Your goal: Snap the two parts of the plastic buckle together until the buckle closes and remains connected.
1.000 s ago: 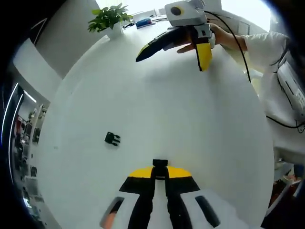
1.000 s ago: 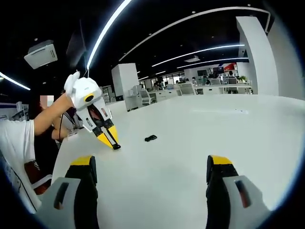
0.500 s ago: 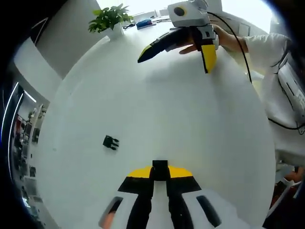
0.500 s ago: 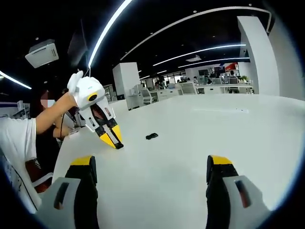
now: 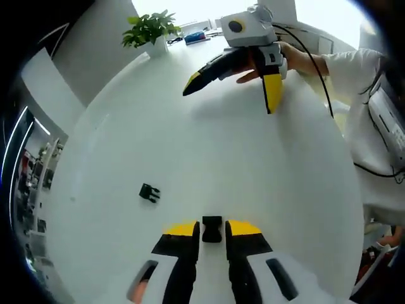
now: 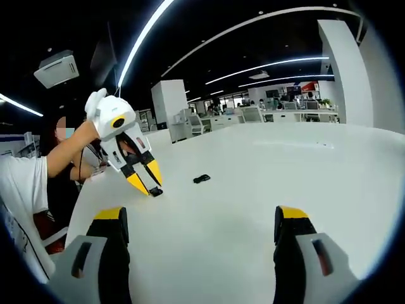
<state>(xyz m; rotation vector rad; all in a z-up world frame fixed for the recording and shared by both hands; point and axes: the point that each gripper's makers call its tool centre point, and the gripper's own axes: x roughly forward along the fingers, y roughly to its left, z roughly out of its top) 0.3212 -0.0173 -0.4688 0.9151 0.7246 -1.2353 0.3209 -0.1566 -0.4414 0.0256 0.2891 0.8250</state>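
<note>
One black buckle part [image 5: 212, 229] lies on the white table [image 5: 209, 145] between the jaws of my left gripper [image 5: 213, 223], which stand slightly apart with thin gaps on both sides of it. In the right gripper view the same part [image 6: 155, 191] sits at the tips of the left gripper [image 6: 147, 185], whose jaws form a narrow V. The other black buckle part [image 5: 149, 192] lies loose on the table to the left, also visible further off as the second part [image 6: 202, 178]. My right gripper [image 6: 201, 218] is wide open over bare table and empty, hovering at the far side as the right gripper [image 5: 231, 88].
A potted plant [image 5: 149, 28] stands at the table's far edge, with small items beside it. A person's white sleeve [image 5: 354, 63] and a black cable [image 5: 319, 69] are at the right. Desks and chairs [image 6: 253, 117] stand beyond the table.
My left gripper's jaws, shut on the buckle part before, have spread slightly around it. The right gripper has stayed open, barely shifted.
</note>
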